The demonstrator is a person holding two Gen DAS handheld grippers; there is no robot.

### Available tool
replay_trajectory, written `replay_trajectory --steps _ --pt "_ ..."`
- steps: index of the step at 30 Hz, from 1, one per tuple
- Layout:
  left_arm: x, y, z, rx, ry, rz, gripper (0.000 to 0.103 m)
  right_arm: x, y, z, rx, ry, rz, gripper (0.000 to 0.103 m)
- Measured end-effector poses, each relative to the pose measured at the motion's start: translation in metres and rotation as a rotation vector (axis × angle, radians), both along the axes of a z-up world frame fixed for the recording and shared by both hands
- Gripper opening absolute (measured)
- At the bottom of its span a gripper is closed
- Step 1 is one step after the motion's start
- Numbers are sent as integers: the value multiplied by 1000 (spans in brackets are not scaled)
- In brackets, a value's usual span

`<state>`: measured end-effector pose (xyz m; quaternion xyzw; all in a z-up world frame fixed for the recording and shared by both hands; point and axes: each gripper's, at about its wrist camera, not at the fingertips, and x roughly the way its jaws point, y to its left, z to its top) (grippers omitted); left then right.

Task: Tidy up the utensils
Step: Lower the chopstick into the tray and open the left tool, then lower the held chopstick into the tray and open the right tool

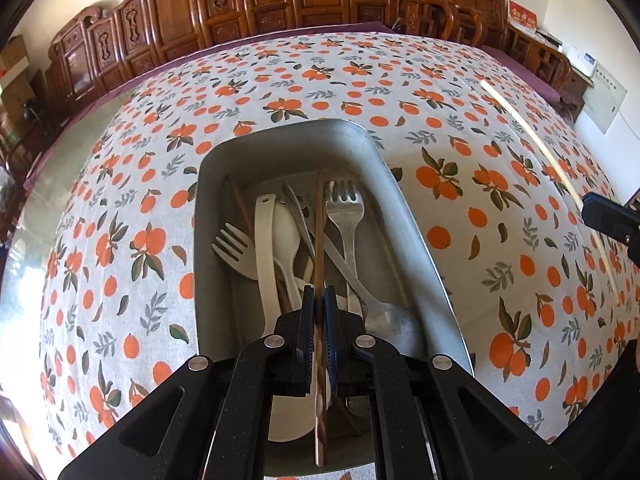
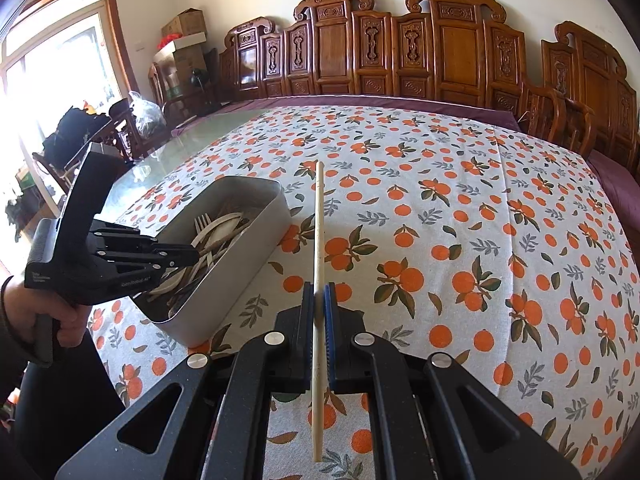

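A grey metal tray (image 1: 404, 200) (image 2: 276, 216) on the orange-print tablecloth holds white plastic forks and spoons (image 1: 276, 232), metal forks (image 1: 345, 204) and brown chopsticks. My left gripper (image 1: 319, 300) (image 2: 192, 258) hangs over the tray's near end, shut on a dark brown chopstick (image 1: 319, 216) that points along the tray. My right gripper (image 2: 319, 296) (image 1: 600, 212) is above the cloth to the right of the tray, shut on a pale wooden chopstick (image 2: 318, 216) (image 1: 520, 120) that points away from me.
The tablecloth (image 2: 440, 220) covers a glass-topped table with a bare glass strip (image 2: 188, 144) at the left. Carved wooden chairs (image 2: 400, 52) line the far side. A person's hand (image 2: 60, 316) holds the left gripper's handle. Boxes and a window stand at the far left.
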<state>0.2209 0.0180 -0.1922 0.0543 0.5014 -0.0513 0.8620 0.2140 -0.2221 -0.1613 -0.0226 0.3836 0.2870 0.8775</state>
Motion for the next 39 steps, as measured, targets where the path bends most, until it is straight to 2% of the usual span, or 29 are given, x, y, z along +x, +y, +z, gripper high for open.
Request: replay_trajectory --steps 7,16,19,22,24,27,39 --pt "-5 9 12 -39 -30 31 5 -1 7 3 -2 4 3 6" --pt "-20 19 39 -88 -84 43 20 -2 30 21 -7 -14 15 6" --pt "-26 25 51 -98 -109 52 31 -1 39 24 6 -7 18 6" --pt "-31 32 61 -106 -131 67 53 0 51 26 7 -4 30 6" --pt "-35 38 67 -106 -153 85 73 2 60 27 6 -1 40 6" --pt "-38 48 72 -114 -166 106 81 2 72 27 4 3 53 6" --pt "-49 76 68 -112 -168 156 82 10 117 15 -4 53 81 6"
